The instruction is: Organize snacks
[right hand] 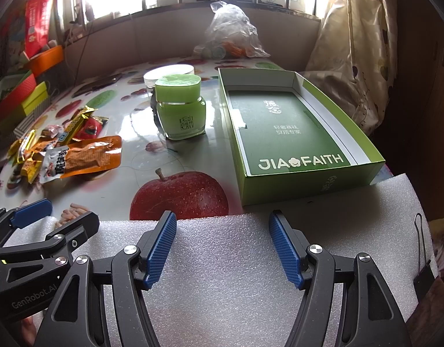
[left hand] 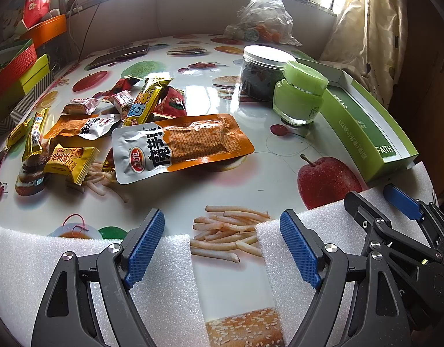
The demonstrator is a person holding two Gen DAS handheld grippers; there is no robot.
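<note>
Both grippers, left [left hand: 222, 245] and right [right hand: 222, 244], hover with jaws apart and empty over foam [right hand: 222, 274] at the counter's [left hand: 251, 92] near edge. Beyond, left, lies the snack pile [left hand: 86, 121]; the big pouch [left hand: 178, 144] looks light, soft, slippery, best pinched at a sealed edge. The green box [right hand: 294, 133] sits right, open.

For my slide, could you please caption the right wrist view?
Open right hand-held gripper faces an empty green box beside a green jar.

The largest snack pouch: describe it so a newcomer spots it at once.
Start at the open green box on the table's right, then cross past the green jar to the wrapper pile. The orange-and-silver pouch lies on the pile's near side, flat, far bigger than the others.
</note>
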